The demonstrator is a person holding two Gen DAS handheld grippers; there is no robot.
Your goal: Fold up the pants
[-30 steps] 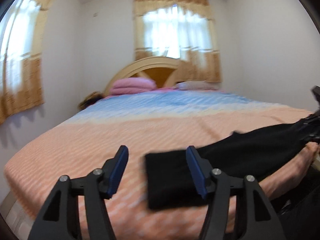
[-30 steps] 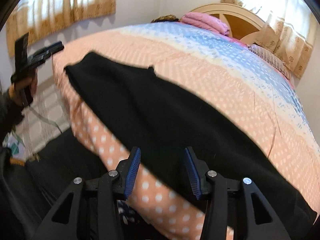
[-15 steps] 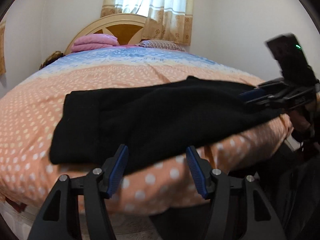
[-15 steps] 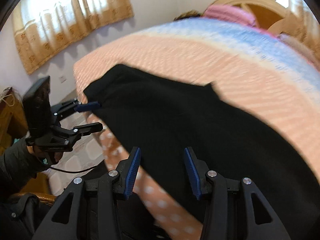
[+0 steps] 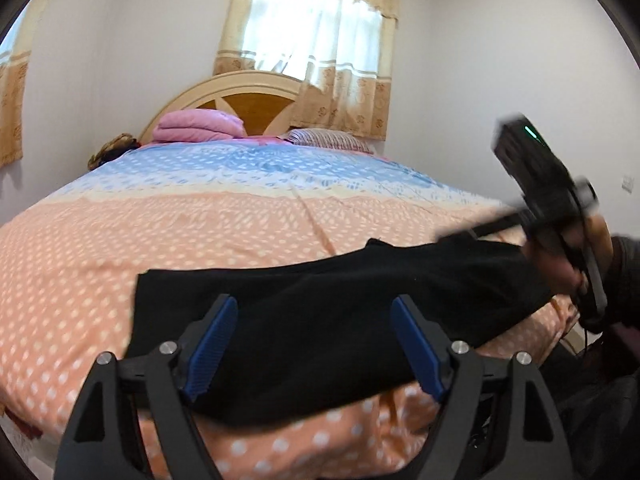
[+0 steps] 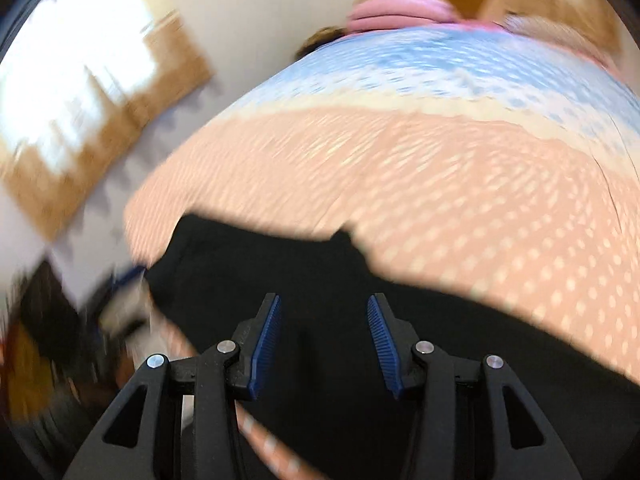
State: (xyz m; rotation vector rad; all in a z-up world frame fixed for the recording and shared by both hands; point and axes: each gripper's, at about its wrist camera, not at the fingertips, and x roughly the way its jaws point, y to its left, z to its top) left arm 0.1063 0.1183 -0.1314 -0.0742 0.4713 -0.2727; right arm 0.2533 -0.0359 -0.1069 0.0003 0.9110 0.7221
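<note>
Black pants (image 5: 320, 320) lie stretched along the near edge of the bed (image 5: 200, 232), partly hanging over it. My left gripper (image 5: 314, 344) is open, with its blue pads on either side of the pants' left end, close above the cloth. My right gripper (image 6: 322, 340) is open over the pants (image 6: 328, 280) near their other end; this view is blurred. The right gripper (image 5: 456, 236) also shows at the far right of the left wrist view, held in a hand over the pants. The left gripper shows as a blur (image 6: 128, 280) at the left of the right wrist view.
The bed has an orange and blue dotted cover. A pink folded blanket (image 5: 198, 126) and a striped pillow (image 5: 328, 140) lie at the wooden headboard (image 5: 248, 96). Curtained windows are behind the bed and on the left wall. The floor drops off below the near bed edge.
Both grippers have moved in toward the pants and now hover open over the two ends. The right wrist view has swung and blurred. The pants lie as before.
</note>
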